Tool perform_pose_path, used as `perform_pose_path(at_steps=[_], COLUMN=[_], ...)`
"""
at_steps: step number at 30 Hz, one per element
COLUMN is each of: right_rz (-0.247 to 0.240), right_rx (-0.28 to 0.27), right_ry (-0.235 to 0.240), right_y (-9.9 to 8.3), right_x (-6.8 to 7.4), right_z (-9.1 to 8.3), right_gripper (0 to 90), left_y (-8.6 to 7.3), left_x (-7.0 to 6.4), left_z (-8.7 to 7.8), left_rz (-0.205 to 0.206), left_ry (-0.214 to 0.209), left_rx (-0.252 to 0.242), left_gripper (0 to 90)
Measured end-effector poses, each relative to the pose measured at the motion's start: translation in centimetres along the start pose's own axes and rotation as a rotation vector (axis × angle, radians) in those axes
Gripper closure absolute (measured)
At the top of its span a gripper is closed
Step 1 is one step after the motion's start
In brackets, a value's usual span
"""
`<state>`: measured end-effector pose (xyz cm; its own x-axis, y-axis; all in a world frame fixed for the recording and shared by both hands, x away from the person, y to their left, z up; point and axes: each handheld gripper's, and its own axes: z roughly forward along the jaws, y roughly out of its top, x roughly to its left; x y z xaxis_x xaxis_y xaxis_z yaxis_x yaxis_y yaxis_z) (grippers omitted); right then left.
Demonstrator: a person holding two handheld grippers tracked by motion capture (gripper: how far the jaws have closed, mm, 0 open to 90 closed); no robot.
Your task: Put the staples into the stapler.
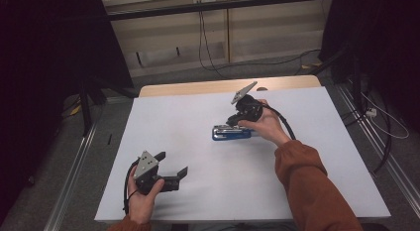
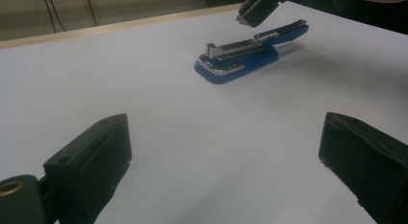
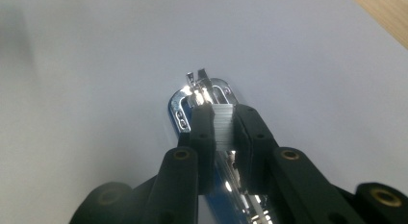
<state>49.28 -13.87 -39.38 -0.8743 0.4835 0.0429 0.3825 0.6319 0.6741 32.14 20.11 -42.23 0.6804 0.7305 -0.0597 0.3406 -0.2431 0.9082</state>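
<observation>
A blue stapler [image 1: 230, 133] lies on the white table [image 1: 188, 117], its top swung open so the metal staple channel [image 2: 231, 48] shows. My right gripper [image 1: 234, 120] hovers just over the stapler [image 3: 183, 104] and is shut on a short strip of staples [image 3: 223, 128], held right above the channel's front end. In the left gripper view the right gripper [image 2: 251, 13] hangs over the stapler's [image 2: 240, 60] rear half. My left gripper [image 1: 172, 164] rests near the table's front left, open with nothing between its jaws, pointing toward the stapler.
A wooden strip [image 1: 198, 87] runs along the table's far edge. Cables [image 1: 208, 42] lie on the floor beyond it, and dark stands [image 1: 89, 102] flank the table on both sides. A sleeved forearm [image 1: 312, 186] crosses the right front of the table.
</observation>
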Motion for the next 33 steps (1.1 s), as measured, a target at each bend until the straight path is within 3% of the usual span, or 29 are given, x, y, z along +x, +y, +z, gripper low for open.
perform_pose_path(at_steps=[14, 19, 21, 28, 33], right_rz=[-0.044, -0.068, -0.055, -0.064, -0.096], right_rx=[0.049, 0.06, 0.05, 0.069, 0.082], right_ry=[-0.012, 0.011, 0.032, 0.026, 0.034], right_y=[1.3, 1.7, 1.7, 1.9, 2.2], right_x=[0.4, 0.7, 0.6, 0.5, 0.5], right_z=[1.9, 2.6, 2.9, 3.3, 3.3], right_gripper=[79.2, 79.2, 79.2, 79.2, 79.2], left_y=[0.0, 0.0, 0.0, 0.0, 0.0], left_x=[0.1, 0.0, 0.1, 0.0, 0.0], left_z=[0.1, 0.0, 0.0, 0.0, 0.1], left_rz=[0.001, 0.0, 0.0, 0.0, 0.006], left_ry=[-0.005, -0.005, -0.005, -0.006, -0.012], left_rx=[0.005, 0.002, 0.002, 0.005, 0.008], left_gripper=[4.5, 4.5, 4.5, 4.5, 4.5])
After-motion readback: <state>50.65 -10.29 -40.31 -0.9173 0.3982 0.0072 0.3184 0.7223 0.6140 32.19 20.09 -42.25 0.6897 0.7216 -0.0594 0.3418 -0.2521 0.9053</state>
